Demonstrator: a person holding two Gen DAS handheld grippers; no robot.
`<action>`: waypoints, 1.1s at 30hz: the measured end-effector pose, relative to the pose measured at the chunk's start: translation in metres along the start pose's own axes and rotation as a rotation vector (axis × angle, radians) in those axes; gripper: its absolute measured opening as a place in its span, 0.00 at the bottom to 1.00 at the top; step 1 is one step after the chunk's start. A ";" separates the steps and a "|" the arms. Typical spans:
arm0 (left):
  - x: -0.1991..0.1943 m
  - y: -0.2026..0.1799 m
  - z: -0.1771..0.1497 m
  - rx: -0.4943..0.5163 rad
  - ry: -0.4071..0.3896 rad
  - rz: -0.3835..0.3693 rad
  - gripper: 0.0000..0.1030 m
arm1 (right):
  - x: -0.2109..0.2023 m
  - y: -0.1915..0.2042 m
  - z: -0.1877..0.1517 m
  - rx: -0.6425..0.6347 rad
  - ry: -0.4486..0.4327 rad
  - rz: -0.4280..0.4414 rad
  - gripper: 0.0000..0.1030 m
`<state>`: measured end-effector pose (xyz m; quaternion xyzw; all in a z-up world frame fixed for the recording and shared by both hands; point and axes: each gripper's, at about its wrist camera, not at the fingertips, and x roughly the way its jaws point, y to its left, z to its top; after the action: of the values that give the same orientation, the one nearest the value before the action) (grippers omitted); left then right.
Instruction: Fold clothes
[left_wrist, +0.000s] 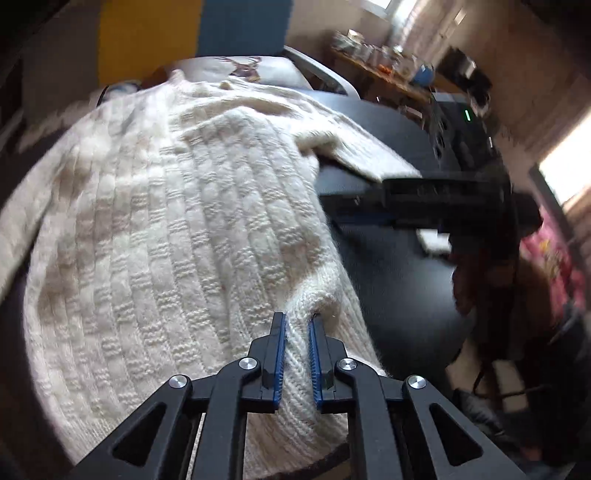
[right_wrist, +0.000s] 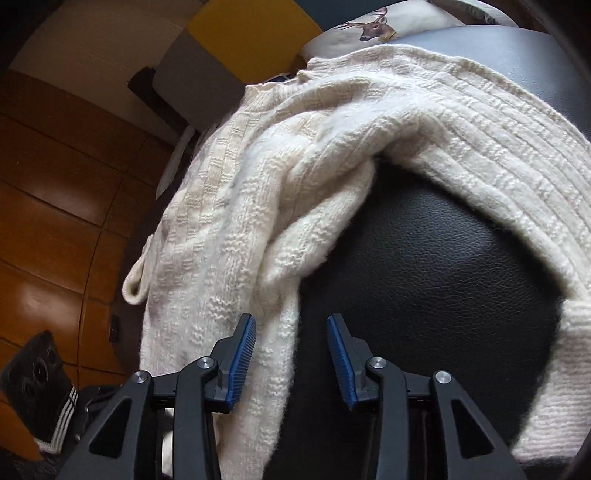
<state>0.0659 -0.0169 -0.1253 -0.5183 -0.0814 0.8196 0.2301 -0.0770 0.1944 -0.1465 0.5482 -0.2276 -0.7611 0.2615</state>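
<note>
Left gripper (left_wrist: 296, 325) pinches the sweater (left_wrist: 155, 206) hem, lower centre; right gripper (right_wrist: 291, 332) gapes, sleeve edge between its jaws.

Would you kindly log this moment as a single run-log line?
task: fold clothes | left claw: shut on sweater hem | right claw: open, over sleeve edge | surface: black table

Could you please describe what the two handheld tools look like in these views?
Both look alike. The left tool and the right tool each have matte black angular linkage arms with triangular cut-outs, round silver pivot bolts, and two black fingers faced with ribbed blue pads. No cables, markings or sleeves show.
</note>
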 end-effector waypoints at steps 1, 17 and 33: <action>-0.009 0.015 0.002 -0.057 -0.024 -0.042 0.11 | 0.003 0.003 0.000 -0.005 0.003 0.007 0.41; -0.045 0.079 -0.006 -0.280 -0.112 -0.348 0.11 | 0.048 0.098 -0.034 -0.731 0.036 -0.784 0.12; -0.072 0.129 -0.001 -0.422 -0.199 0.007 0.15 | -0.057 0.052 -0.020 -0.365 -0.098 -0.526 0.25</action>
<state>0.0551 -0.1643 -0.1153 -0.4718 -0.2716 0.8323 0.1043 -0.0354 0.1909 -0.0790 0.4948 0.0496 -0.8564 0.1387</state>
